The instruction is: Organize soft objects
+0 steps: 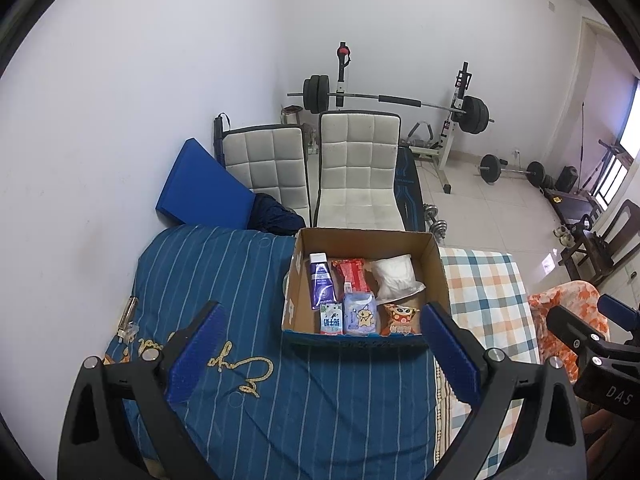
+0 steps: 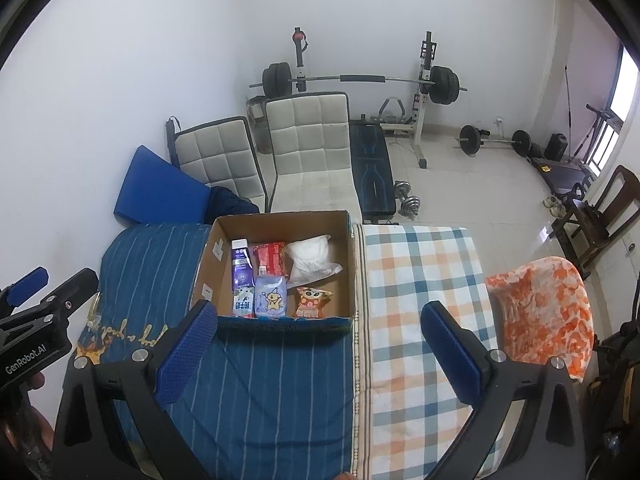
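An open cardboard box (image 1: pixel 436 268) (image 2: pixel 348 256) stands on the bed. Inside lie a purple tube (image 1: pixel 320 286) (image 2: pixel 242 266), a red packet (image 1: pixel 352 274) (image 2: pixel 270 258), a white soft bag (image 1: pixel 394 276) (image 2: pixel 310 258), a small blue-white carton (image 1: pixel 331 319) (image 2: pixel 244 300), a light blue pouch (image 1: pixel 360 314) (image 2: pixel 271 296) and an orange snack bag (image 1: pixel 402 318) (image 2: pixel 312 302). My left gripper (image 1: pixel 320 316) hangs open above the striped blue cover, near the box's front. My right gripper (image 2: pixel 320 316) is open and empty over the seam between the two covers.
The bed carries a blue striped cover (image 1: pixel 224 272) (image 2: pixel 256 392) and a plaid sheet (image 1: pixel 484 292) (image 2: pixel 416 280). An orange patterned cloth (image 2: pixel 548 312) drapes at the right. A clear small object (image 1: pixel 129 318) lies at the bed's left edge. Two white chairs (image 2: pixel 312 148) and weight equipment stand behind.
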`<state>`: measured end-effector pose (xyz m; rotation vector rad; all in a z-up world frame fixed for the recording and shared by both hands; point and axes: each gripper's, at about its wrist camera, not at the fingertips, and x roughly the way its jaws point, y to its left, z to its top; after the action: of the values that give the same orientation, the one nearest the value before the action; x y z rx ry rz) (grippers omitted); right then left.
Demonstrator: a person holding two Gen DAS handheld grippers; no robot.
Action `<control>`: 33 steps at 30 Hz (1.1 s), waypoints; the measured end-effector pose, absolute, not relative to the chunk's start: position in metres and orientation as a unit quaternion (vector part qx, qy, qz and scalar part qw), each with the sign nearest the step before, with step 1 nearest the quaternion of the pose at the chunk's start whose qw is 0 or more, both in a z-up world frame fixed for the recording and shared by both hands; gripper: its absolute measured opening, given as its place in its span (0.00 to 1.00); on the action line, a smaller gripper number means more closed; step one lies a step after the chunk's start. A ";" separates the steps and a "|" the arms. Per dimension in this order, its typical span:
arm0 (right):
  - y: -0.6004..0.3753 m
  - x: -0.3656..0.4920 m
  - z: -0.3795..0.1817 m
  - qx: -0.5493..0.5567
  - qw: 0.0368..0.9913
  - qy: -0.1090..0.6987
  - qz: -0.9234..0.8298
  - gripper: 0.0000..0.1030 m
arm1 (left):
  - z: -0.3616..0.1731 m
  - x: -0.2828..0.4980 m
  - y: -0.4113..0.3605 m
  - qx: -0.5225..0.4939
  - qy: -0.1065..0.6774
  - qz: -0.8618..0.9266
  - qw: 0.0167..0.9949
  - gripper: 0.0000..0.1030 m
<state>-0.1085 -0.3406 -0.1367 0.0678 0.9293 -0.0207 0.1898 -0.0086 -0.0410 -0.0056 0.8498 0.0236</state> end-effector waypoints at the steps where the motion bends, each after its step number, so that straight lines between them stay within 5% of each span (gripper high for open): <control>1: -0.340 -0.107 -0.137 0.032 0.893 0.449 -0.009 1.00 | -0.041 0.189 -0.009 -0.002 0.413 0.012 0.911 0.96; 33: -0.339 -0.109 -0.138 0.023 0.893 0.449 -0.012 1.00 | -0.051 0.190 -0.008 0.002 0.422 0.000 0.906 0.96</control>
<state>-0.1086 -0.3394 -0.1382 0.0468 0.9307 -0.0250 0.1896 -0.0081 -0.0507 0.0036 0.8723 0.0002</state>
